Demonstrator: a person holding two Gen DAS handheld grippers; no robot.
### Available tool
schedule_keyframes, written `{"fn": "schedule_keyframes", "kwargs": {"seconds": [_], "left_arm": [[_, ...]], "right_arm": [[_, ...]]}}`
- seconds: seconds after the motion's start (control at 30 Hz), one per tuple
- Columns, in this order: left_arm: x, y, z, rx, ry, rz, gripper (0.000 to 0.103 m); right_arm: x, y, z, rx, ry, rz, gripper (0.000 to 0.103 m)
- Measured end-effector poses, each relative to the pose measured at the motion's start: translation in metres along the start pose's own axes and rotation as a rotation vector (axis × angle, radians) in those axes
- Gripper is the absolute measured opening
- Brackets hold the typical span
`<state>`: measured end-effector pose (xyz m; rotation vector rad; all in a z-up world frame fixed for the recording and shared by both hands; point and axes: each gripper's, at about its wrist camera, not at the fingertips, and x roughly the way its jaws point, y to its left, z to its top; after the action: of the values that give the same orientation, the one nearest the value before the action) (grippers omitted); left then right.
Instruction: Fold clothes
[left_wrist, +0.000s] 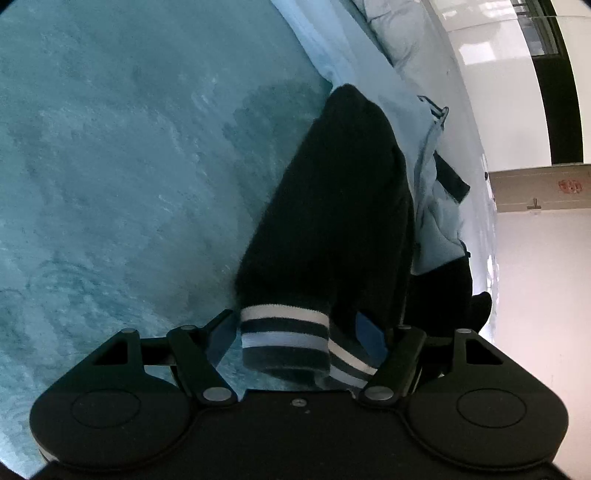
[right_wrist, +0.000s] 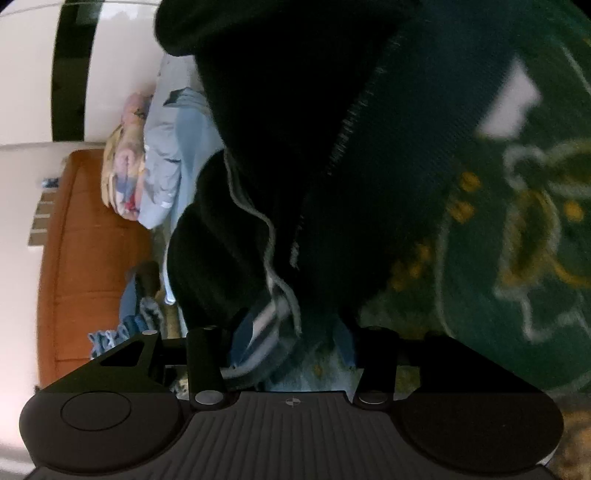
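Observation:
A dark sweater sleeve (left_wrist: 332, 206) stretches away from my left gripper (left_wrist: 295, 338) over a teal plush bedspread (left_wrist: 110, 166). Its cuff (left_wrist: 284, 341), striped white, navy and pale blue, sits between the blue pads, and the gripper is shut on it. In the right wrist view the same dark green sweater (right_wrist: 369, 184) fills most of the frame, with a white and yellow print (right_wrist: 532, 221) on its body. My right gripper (right_wrist: 291, 338) is shut on a bunched striped edge (right_wrist: 266, 325) of the sweater. The fabric hides its fingertips in part.
Pale blue garments (left_wrist: 436, 206) and a pillow (left_wrist: 399, 33) lie along the bed's far side by a white wall (left_wrist: 535, 295). An orange-brown headboard or sofa (right_wrist: 85, 258), a pile of light clothes (right_wrist: 147, 158) and a blue knit item (right_wrist: 122, 328) are at the left.

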<state>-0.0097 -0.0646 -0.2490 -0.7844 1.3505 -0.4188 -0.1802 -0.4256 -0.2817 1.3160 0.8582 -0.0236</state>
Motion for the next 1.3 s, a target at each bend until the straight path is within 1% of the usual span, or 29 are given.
{"fn": "schedule_keyframes", "kwargs": {"seconds": [0.1,0.17,0.2,0.23,0.27,0.3,0.4,0.47,0.53,0.57,0.63,0.67,0.73,0.77,0.8,0.87,0.9,0.97,1.03,1.17,1.3], "left_arm": [[0.002,0.007,0.001,-0.053,-0.011,-0.032,0.069],[0.002,0.012,0.0,-0.089,-0.021,-0.051,0.069],[0.002,0.014,0.0,-0.092,-0.022,-0.054,0.069],[0.003,0.014,-0.001,-0.083,-0.022,-0.056,0.069],[0.003,0.013,-0.001,-0.07,-0.018,-0.058,0.069],[0.004,0.013,-0.001,-0.058,-0.014,-0.06,0.069],[0.007,0.014,0.001,-0.055,-0.003,-0.069,0.069],[0.007,0.015,0.004,-0.063,0.007,-0.079,0.069],[0.008,0.014,0.006,-0.056,0.016,-0.084,0.067],[0.008,0.013,0.006,-0.04,0.019,-0.08,0.064],[0.01,0.008,0.006,-0.003,0.029,-0.072,0.052],[0.01,0.007,0.006,0.008,0.033,-0.061,0.048],[0.011,0.007,0.007,0.003,0.039,-0.033,0.031],[0.011,0.007,0.007,-0.005,0.041,-0.012,0.026],[0.01,0.005,0.007,-0.006,0.044,0.011,0.018],[0.008,-0.006,0.007,0.039,0.05,0.069,0.012],[0.006,-0.014,0.006,0.071,0.053,0.103,0.01],[0.0,-0.026,0.005,0.116,0.063,0.161,0.009],[-0.006,-0.03,0.003,0.13,0.077,0.2,0.008],[-0.017,-0.019,0.0,0.162,0.115,0.27,0.008],[-0.028,-0.003,0.002,0.147,0.123,0.298,0.008]], "right_arm": [[0.0,0.004,0.007,0.001,-0.055,0.006,0.045],[-0.006,0.0,0.007,0.035,-0.107,0.009,0.045],[-0.007,-0.003,0.006,0.046,-0.118,0.003,0.043],[-0.008,-0.005,0.005,0.054,-0.126,-0.002,0.038],[-0.008,-0.008,0.004,0.061,-0.134,-0.008,0.036],[-0.005,-0.008,0.003,0.065,-0.126,-0.002,0.038],[0.006,-0.006,0.001,0.073,-0.09,0.023,0.039],[0.011,-0.007,0.002,0.085,-0.074,0.02,0.034],[0.014,-0.012,0.007,0.14,-0.073,0.023,0.023],[0.014,-0.01,0.007,0.139,-0.072,0.017,0.021],[0.013,-0.004,0.005,0.125,-0.071,0.001,0.016],[0.012,-0.001,0.004,0.118,-0.07,-0.008,0.015],[0.011,0.004,0.002,0.104,-0.069,-0.024,0.013],[0.011,0.007,0.001,0.097,-0.068,-0.032,0.013],[0.01,0.01,0.0,0.09,-0.067,-0.04,0.013],[0.009,0.016,-0.002,0.075,-0.066,-0.056,0.012],[0.009,0.019,-0.003,0.068,-0.065,-0.064,0.011],[0.007,0.024,-0.004,0.054,-0.064,-0.08,0.011],[0.006,0.03,-0.006,0.04,-0.063,-0.097,0.01],[0.007,0.035,-0.026,0.037,-0.015,-0.129,0.01],[0.016,0.04,-0.047,0.051,0.033,-0.144,0.009]]}}
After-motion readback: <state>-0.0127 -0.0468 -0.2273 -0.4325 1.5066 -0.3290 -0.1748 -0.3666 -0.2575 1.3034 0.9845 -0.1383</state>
